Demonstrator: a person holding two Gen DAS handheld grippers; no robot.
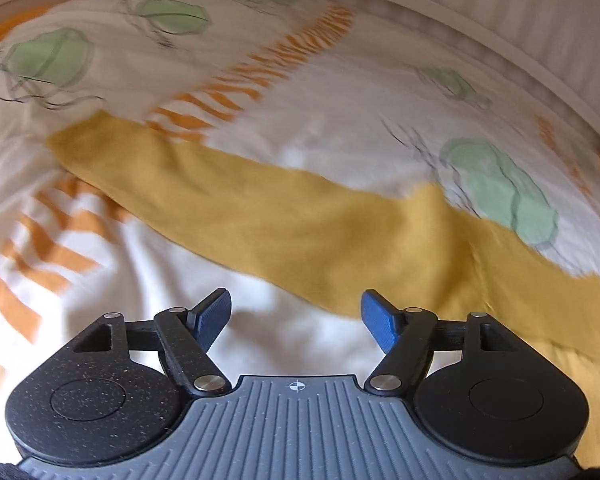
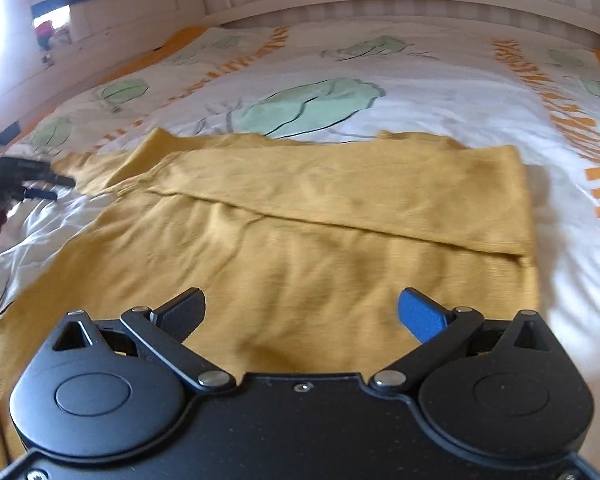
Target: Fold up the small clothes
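Note:
A mustard-yellow garment (image 2: 300, 248) lies flat on the bed, with one part folded over along a diagonal crease. In the left wrist view its long sleeve (image 1: 260, 216) stretches diagonally across the bedding. My left gripper (image 1: 296, 316) is open and empty, hovering just short of the sleeve's near edge. My right gripper (image 2: 302, 312) is open and empty, hovering over the garment's near part. The left gripper also shows in the right wrist view (image 2: 48, 184) at the far left, near the sleeve's end.
The bed cover (image 2: 420, 92) is white with green shapes and orange stripes. A white headboard rail (image 2: 380, 4) runs along the far side. A wooden piece of furniture (image 2: 100, 20) stands at the back left.

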